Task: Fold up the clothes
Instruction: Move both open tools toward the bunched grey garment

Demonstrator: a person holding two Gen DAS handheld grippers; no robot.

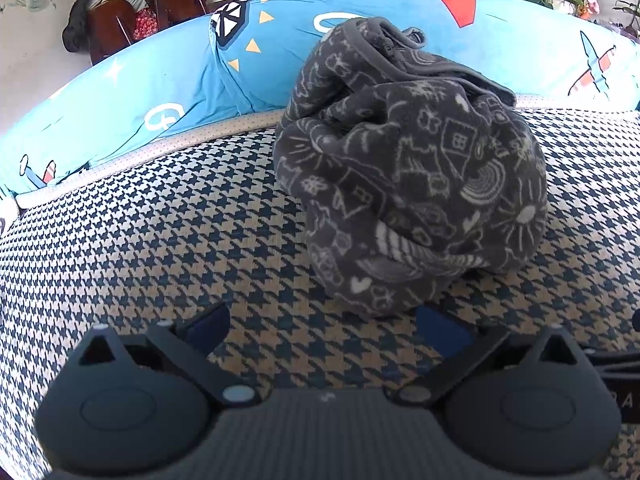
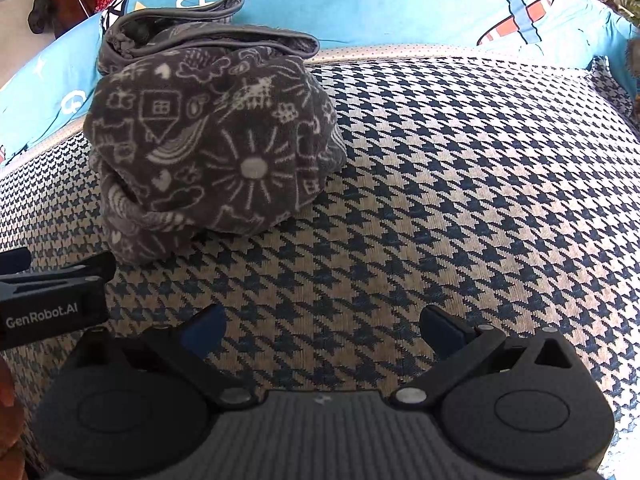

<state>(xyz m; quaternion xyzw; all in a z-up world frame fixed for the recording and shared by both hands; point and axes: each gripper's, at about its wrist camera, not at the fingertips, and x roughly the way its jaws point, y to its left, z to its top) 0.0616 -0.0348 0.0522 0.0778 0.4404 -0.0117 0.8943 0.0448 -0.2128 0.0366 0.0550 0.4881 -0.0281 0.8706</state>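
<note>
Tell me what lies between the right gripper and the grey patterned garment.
Only bare houndstooth cushion, as the right wrist view shows. The right gripper is open, the grey patterned garment ahead to its left; the left gripper shows at the view's left edge.

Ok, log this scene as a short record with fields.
garment: grey printed fleece, bundled in a heap, not spread flat
surface: houndstooth cushion
behind: blue cartoon-print bedding
left gripper: jaws open, empty, just short of the fleece
right gripper: jaws open, empty, over bare cushion, fleece to its front left
contact: neither gripper touches the fleece
</note>
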